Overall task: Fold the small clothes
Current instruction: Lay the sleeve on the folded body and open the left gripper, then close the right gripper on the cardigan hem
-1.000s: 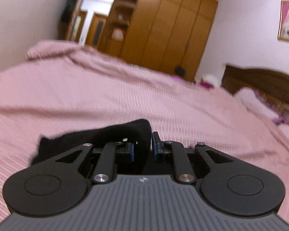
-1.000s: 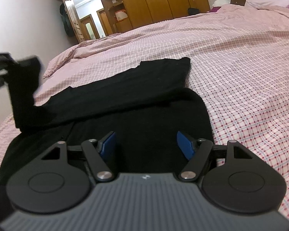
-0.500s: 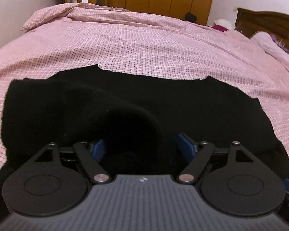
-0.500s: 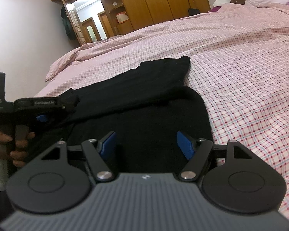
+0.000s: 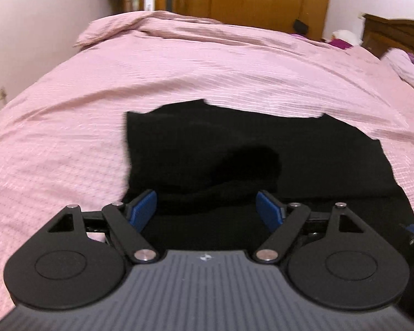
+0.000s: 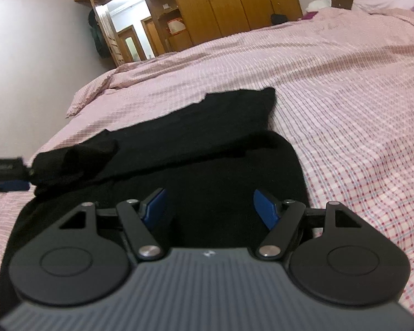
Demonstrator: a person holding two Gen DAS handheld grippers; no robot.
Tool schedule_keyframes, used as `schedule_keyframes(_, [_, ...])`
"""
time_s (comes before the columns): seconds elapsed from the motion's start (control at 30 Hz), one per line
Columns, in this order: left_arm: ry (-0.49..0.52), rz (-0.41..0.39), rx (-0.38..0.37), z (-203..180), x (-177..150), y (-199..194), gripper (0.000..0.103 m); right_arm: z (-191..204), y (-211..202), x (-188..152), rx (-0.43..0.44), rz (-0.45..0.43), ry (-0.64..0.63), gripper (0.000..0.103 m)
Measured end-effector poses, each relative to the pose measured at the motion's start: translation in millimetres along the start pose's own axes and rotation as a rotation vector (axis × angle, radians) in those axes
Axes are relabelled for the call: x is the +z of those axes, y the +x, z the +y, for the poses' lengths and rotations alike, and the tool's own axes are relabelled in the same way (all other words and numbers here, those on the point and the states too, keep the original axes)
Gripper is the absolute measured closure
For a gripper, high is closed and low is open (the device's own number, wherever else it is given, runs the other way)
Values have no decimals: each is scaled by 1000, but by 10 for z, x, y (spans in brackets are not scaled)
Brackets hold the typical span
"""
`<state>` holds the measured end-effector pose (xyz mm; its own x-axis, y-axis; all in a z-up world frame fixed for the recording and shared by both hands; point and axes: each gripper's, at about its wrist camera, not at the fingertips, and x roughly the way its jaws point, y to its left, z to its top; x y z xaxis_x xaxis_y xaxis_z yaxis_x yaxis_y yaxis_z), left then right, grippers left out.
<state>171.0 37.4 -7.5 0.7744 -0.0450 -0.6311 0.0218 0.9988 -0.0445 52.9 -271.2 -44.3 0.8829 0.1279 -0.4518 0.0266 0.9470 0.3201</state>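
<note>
A black garment (image 5: pixel 262 143) lies spread on the pink checked bedspread (image 5: pixel 207 63). One sleeve is folded inward and forms a rumpled hump (image 5: pixel 248 162). My left gripper (image 5: pixel 205 205) hovers open just above the garment's near left part, and nothing sits between its blue pads (image 5: pixel 143 207). In the right wrist view the same garment (image 6: pixel 207 160) stretches away, with the folded sleeve (image 6: pixel 74 157) at the left. My right gripper (image 6: pixel 209 205) is open low over the near right part, holding nothing. The left gripper (image 6: pixel 5 176) shows at the left edge beside that sleeve.
The bed fills both views. A white wall (image 5: pixel 41 27) runs along its left side. Wooden wardrobes (image 6: pixel 234 0) and a lit doorway (image 6: pixel 127 27) stand at the far end. A dark headboard (image 5: pixel 394 35) and a pillow (image 6: pixel 383 0) are at the far right.
My left gripper has opened and let go of the black sleeve, which now lies folded on the garment. The gripper then pulled back to the left. The right gripper stayed still.
</note>
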Motion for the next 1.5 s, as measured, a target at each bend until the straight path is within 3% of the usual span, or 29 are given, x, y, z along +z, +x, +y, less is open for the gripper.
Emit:
schedule_keyframes(0.4, [-103,51,107,729,-238,-177,19,642,54,310,120,13,-79,31])
schedule_keyframes(0.6, [-123,50,162,972,-299,-247,19,1270,227,411,216,55,-154,31])
schedule_keyframes(0.93, [-167,67,188,1285,-391,-254,19,2267,693,318,355,129,-287,31])
schedule_keyframes(1.13, [-192,73,197,1395,-446,-216,19,2675,1068,248,384,169,-352,31])
schedule_keyframes(1.23, [-203,70,194,1429,-456,-208,19,2747,1237,188,357,183,-388,32])
schedule_keyframes(1.3, [-204,66,188,1433,-457,-209,19,2760,1340,160,331,191,-406,42])
schedule_keyframes(1.37, [-202,63,185,1426,-454,-207,19,2752,1395,161,315,191,-412,69])
schedule_keyframes(1.5, [-191,57,178,1381,-437,-196,19,2618,1302,270,351,163,-365,89])
